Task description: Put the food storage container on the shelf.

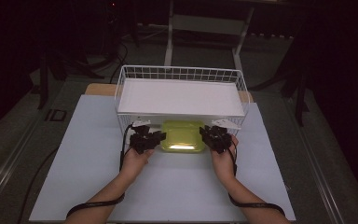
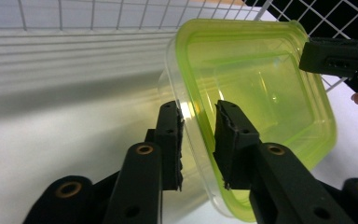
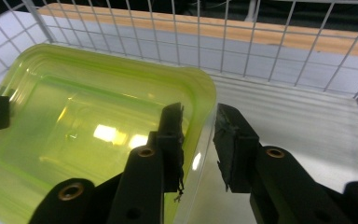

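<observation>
The fingers (image 2: 170, 140) of the left gripper (image 2: 196, 144) stand one on each side of the rim of a yellow-green plastic container (image 2: 256, 88), the wall of the box between them; whether they press it or only straddle it cannot be told. The fingers (image 3: 233, 140) of the right gripper (image 3: 198, 144) straddle the opposite rim in the same way, one finger inside the box and one outside, with a little daylight showing beside the outer finger, so a firm clamp cannot be confirmed.

In the high view the container (image 1: 182, 136) sits at the near front edge of a white wire basket (image 1: 121, 86), partly under its white shelf panel (image 1: 179, 97), with the left gripper (image 1: 145, 136) at its left end and the right gripper (image 1: 216, 136) at its right end. The container is translucent, rectangular with rounded corners.

The basket stands on a pale desk (image 1: 88, 158). Both forearms come in from the near edge, a dark cable trailing from each gripper.
</observation>
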Demonstrator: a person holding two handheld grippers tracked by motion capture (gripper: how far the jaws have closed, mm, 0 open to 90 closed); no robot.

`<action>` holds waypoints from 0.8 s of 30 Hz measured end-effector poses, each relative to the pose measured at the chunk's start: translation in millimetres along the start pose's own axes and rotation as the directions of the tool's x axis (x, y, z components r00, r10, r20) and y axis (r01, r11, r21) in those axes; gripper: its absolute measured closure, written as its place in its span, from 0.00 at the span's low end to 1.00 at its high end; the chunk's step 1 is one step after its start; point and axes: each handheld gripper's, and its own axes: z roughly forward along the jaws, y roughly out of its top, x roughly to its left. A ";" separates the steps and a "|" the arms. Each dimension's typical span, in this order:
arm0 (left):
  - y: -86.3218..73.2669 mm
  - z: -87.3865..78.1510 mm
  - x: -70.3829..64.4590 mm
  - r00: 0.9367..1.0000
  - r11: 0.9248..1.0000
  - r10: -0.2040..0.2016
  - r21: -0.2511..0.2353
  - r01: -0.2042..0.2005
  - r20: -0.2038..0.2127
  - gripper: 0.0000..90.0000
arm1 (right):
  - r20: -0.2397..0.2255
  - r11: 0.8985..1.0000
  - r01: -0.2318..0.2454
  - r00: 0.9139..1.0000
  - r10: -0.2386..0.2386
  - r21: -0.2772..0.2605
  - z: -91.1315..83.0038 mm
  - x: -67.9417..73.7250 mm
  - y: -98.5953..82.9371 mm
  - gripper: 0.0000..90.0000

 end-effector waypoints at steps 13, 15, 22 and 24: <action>-0.8 8.1 2.9 1.000 1.000 -0.018 0.008 0.018 -0.008 0.57 | 0.041 0.999 0.053 0.998 -0.053 -0.002 10.8 1.9 -6.5 0.66; -0.3 5.8 1.8 1.000 1.000 -0.003 -0.003 0.003 -0.008 0.56 | 0.034 0.998 0.063 0.997 -0.063 -0.009 8.7 2.6 -5.7 0.64; -0.8 -7.6 0.6 1.000 0.999 -0.010 -0.038 0.011 0.016 0.53 | 0.002 0.997 0.071 0.997 -0.071 -0.026 -6.4 9.0 -6.0 0.63; -2.2 -12.5 -1.9 1.000 0.999 0.000 -0.038 0.000 0.009 0.51 | -0.011 0.997 0.069 0.998 -0.069 -0.018 -12.6 12.0 -5.8 0.63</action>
